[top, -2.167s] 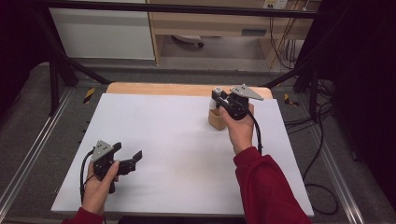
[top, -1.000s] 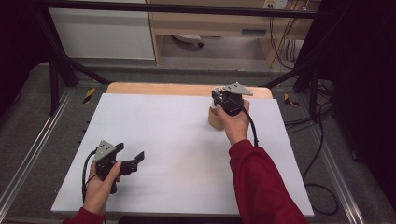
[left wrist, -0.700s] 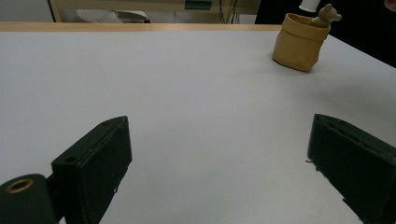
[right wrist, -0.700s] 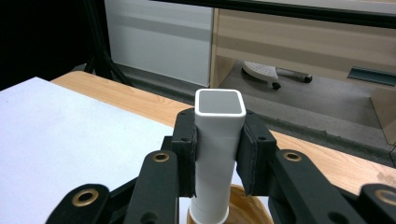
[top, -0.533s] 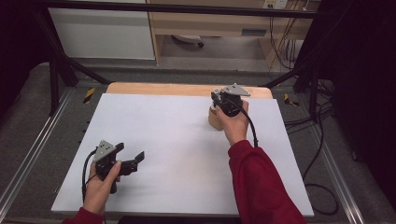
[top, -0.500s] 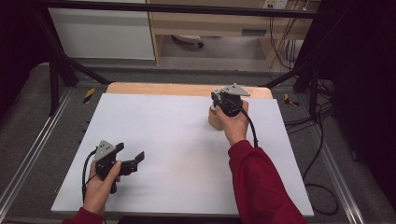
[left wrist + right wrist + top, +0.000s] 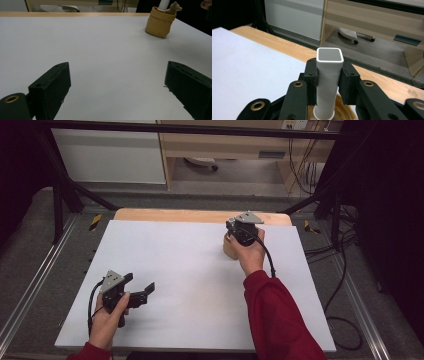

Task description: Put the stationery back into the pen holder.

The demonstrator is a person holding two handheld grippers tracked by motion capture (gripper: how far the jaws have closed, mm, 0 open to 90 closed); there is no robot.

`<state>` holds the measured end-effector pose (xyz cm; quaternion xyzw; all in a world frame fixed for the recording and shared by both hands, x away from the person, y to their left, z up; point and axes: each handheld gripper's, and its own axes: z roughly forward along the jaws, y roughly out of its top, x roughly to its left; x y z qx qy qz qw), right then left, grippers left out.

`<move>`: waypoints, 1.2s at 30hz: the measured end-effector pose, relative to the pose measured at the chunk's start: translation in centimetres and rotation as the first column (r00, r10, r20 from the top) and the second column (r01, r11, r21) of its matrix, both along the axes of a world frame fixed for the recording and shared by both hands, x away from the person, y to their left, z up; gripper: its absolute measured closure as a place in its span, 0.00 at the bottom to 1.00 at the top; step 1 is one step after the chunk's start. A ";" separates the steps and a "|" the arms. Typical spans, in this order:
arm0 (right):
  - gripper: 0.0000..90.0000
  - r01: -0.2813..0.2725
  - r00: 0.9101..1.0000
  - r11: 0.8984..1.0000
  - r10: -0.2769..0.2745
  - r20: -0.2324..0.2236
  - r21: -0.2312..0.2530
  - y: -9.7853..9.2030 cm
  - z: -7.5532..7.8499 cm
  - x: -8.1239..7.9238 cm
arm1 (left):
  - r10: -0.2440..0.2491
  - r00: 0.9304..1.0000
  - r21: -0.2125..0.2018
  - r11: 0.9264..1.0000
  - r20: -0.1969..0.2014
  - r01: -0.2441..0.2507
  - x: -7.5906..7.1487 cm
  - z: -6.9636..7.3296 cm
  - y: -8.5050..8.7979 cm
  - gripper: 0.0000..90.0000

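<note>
White sheeting covers the table (image 7: 190, 270), with a strip of pale wood showing along its far edge and grey floor and a light wooden cabinet beyond. Toward the far right of the sheet stands a small tan pot with a rolled rim (image 7: 160, 23) (a little brown bear figure (image 7: 175, 7) peeks over its edge in the left gripper view). Upright in that pot is a white square-section plastic tube (image 7: 328, 82), open at the top. The right gripper (image 7: 329, 75), held in a hand with a red sleeve, sits directly over the pot, its two black jaws clamped against opposite sides of the tube. At the near left, well apart from the pot, the left gripper (image 7: 137, 292) rests low over bare sheet, its jaws spread wide with nothing between them.
</note>
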<state>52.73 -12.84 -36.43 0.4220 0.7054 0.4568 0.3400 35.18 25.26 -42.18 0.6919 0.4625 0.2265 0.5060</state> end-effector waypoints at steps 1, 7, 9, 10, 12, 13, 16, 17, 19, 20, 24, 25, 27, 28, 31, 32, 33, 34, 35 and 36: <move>0.79 -0.002 1.000 1.000 0.002 -0.001 -0.009 0.0 -0.1 0.0 | -0.001 1.000 0.000 1.000 0.000 0.001 0.0 0.0 0.0 0.07; 0.79 -0.006 1.000 0.999 0.006 -0.001 -0.038 0.3 -0.5 0.1 | -0.001 1.000 0.000 1.000 -0.001 0.001 0.0 0.0 0.0 0.07; 0.79 -0.006 1.000 0.999 0.006 -0.003 -0.043 0.4 -0.5 0.1 | -0.002 1.000 0.001 1.000 -0.001 0.002 0.0 0.0 0.0 0.08; 0.79 -0.006 1.000 0.999 0.006 -0.003 -0.045 0.4 -0.6 0.1 | -0.002 1.000 0.001 1.000 -0.001 0.002 0.0 0.0 0.0 0.08; 0.79 -0.004 1.000 0.999 0.003 -0.006 -0.043 0.4 -0.7 0.1 | -0.002 1.000 0.001 1.000 -0.001 0.002 0.0 0.0 0.0 0.08; 0.79 -0.004 1.000 0.999 0.004 -0.010 -0.045 0.4 -0.8 0.2 | -0.002 1.000 0.001 1.000 -0.001 0.002 0.0 0.0 0.0 0.08; 0.79 0.000 1.000 0.999 -0.001 -0.019 -0.051 0.4 -1.2 0.3 | -0.003 1.000 0.001 1.000 -0.001 0.003 0.0 0.0 0.0 0.08; 0.79 0.001 1.000 0.998 -0.002 -0.022 -0.055 0.4 -1.3 0.3 | -0.003 1.000 0.000 1.000 -0.001 0.003 0.0 0.0 0.0 0.08; 0.79 0.002 1.000 0.998 -0.004 -0.028 -0.057 0.5 -1.5 0.3 | -0.003 1.000 0.000 1.000 -0.002 0.003 0.0 0.0 0.0 0.08; 0.79 0.002 1.000 0.998 -0.004 -0.030 -0.059 0.5 -1.5 0.3 | -0.003 1.000 0.001 1.000 -0.001 0.003 0.0 0.0 0.0 0.08; 0.79 0.001 0.999 0.996 -0.004 -0.035 -0.086 0.7 -1.7 0.3 | -0.003 1.000 0.001 1.000 -0.002 0.003 0.0 0.0 0.0 0.08; 0.79 0.001 0.999 0.996 -0.005 -0.037 -0.087 0.7 -1.8 0.3 | -0.004 1.000 0.001 1.000 -0.001 0.004 0.0 0.0 0.0 0.08; 0.79 0.006 0.999 0.996 -0.009 -0.032 -0.091 0.7 -1.8 0.3 | -0.004 1.000 0.002 1.000 -0.001 0.004 0.0 0.0 0.0 0.08; 0.79 0.005 0.999 0.996 -0.009 -0.037 -0.088 0.8 -1.9 0.4 | -0.004 1.000 0.001 1.000 -0.001 0.004 0.0 0.0 0.0 0.08; 0.79 0.003 0.999 0.996 -0.008 -0.054 -0.094 0.8 -2.1 0.5 | -0.005 1.000 0.001 1.000 -0.001 0.005 0.0 0.0 -0.1 0.08; 0.79 0.002 0.999 0.995 -0.007 -0.053 -0.103 0.8 -2.2 0.5 | -0.005 1.000 0.001 1.000 -0.001 0.005 0.0 0.0 0.0 0.08; 0.79 0.004 0.998 0.995 -0.010 -0.054 -0.104 0.9 -2.2 0.5 | -0.005 1.000 0.001 1.000 -0.001 0.005 0.0 0.0 0.0 0.08; 0.79 0.008 0.998 0.995 -0.013 -0.056 -0.102 0.9 -2.3 0.5 | -0.005 1.000 0.001 1.000 -0.001 0.005 0.0 0.0 0.0 0.08; 0.79 0.007 0.998 0.995 -0.013 -0.058 -0.098 0.9 -2.3 0.5 | -0.005 1.000 0.002 1.000 -0.001 0.005 0.0 0.0 0.0 0.08; 0.79 0.005 0.998 0.995 -0.011 -0.060 -0.098 0.9 -2.4 0.5 | -0.005 1.000 0.001 1.000 -0.001 0.005 0.0 0.0 -0.1 0.08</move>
